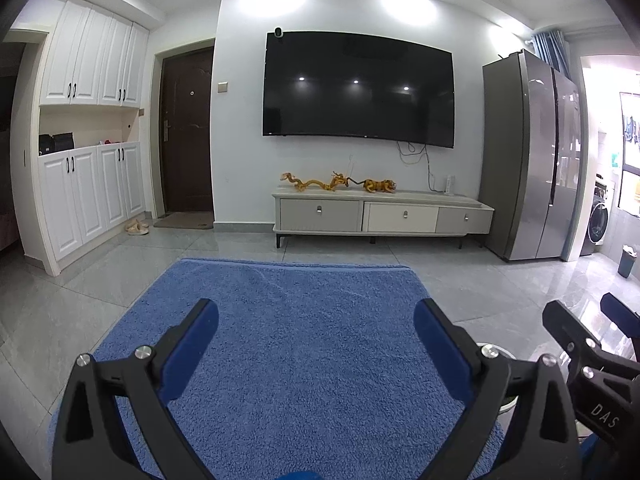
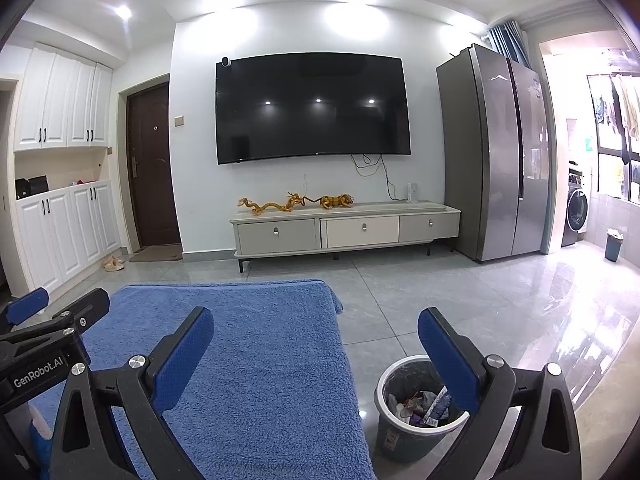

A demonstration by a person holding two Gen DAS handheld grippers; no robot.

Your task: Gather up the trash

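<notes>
A grey waste bin (image 2: 394, 436) stands on the floor to the right of a blue towel-covered surface (image 2: 256, 360). It holds several pieces of trash (image 2: 420, 404), wrappers and crumpled paper. My right gripper (image 2: 316, 336) is open and empty, its right finger above the bin's rim. My left gripper (image 1: 316, 328) is open and empty above the blue surface (image 1: 300, 340). The right gripper shows at the right edge of the left wrist view (image 1: 588, 320). The left gripper shows at the left edge of the right wrist view (image 2: 56, 304). No loose trash shows on the blue surface.
A low TV cabinet (image 2: 344, 228) with dragon and tiger figures stands ahead under a wall TV (image 2: 312, 108). A fridge (image 2: 492, 152) is at the right, white cupboards (image 2: 60, 208) and a dark door (image 2: 152, 168) at the left. A second bin (image 2: 614, 244) stands far right.
</notes>
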